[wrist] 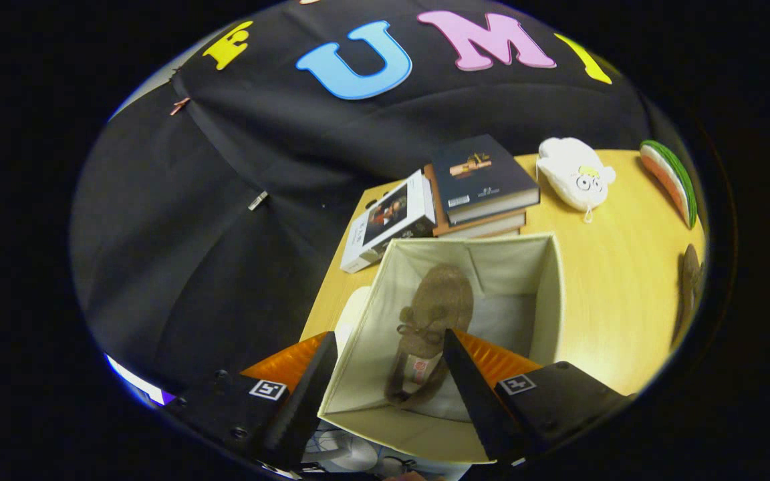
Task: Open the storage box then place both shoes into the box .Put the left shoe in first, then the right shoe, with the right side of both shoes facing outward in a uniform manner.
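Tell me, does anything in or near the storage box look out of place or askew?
Nothing stands out. One brown shoe lies inside the open storage box, with the open gripper above it. The books beyond the box are loosely stacked.

1. Brown shoe (432, 331) in storage box (545, 294): heel partly covered by the spread gripper (388, 374) fingers.
2. Second brown shoe (690, 280): cut off at the table's far side.
3. Watermelon-slice toy (672, 180): partly cut off.
4. Lower books (485, 224): covers hidden.
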`<move>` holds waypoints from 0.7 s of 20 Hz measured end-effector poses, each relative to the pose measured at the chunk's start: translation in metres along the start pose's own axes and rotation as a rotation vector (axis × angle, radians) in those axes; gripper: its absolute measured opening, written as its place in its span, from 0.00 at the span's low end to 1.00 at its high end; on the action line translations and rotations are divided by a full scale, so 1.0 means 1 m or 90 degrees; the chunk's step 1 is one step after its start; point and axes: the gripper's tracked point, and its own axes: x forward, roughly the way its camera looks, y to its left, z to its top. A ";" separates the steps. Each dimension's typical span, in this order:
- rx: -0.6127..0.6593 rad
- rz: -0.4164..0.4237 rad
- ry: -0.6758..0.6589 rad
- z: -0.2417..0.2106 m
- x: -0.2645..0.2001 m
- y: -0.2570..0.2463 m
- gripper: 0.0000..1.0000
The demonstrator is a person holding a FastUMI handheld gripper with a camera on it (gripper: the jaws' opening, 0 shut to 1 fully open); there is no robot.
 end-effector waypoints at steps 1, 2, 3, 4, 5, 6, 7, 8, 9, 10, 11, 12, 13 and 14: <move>-0.009 0.002 -0.015 0.009 -0.013 -0.005 0.98; -0.019 -0.003 -0.029 0.017 -0.027 -0.017 0.98; -0.030 -0.014 -0.041 0.024 -0.039 -0.031 0.99; -0.043 -0.028 -0.055 0.033 -0.053 -0.049 0.99; -0.056 -0.048 -0.068 0.042 -0.067 -0.072 0.99; -0.068 -0.074 -0.079 0.049 -0.082 -0.096 0.98; -0.076 -0.101 -0.089 0.054 -0.096 -0.123 0.98; -0.080 -0.125 -0.100 0.060 -0.111 -0.147 0.98; -0.083 -0.152 -0.111 0.064 -0.123 -0.175 0.99; -0.090 -0.179 -0.115 0.063 -0.135 -0.203 0.98; -0.095 -0.209 -0.110 0.060 -0.148 -0.233 0.98; -0.098 -0.235 -0.099 0.054 -0.164 -0.263 0.99; -0.094 -0.259 -0.085 0.048 -0.176 -0.291 0.99; -0.085 -0.278 -0.071 0.043 -0.185 -0.318 0.99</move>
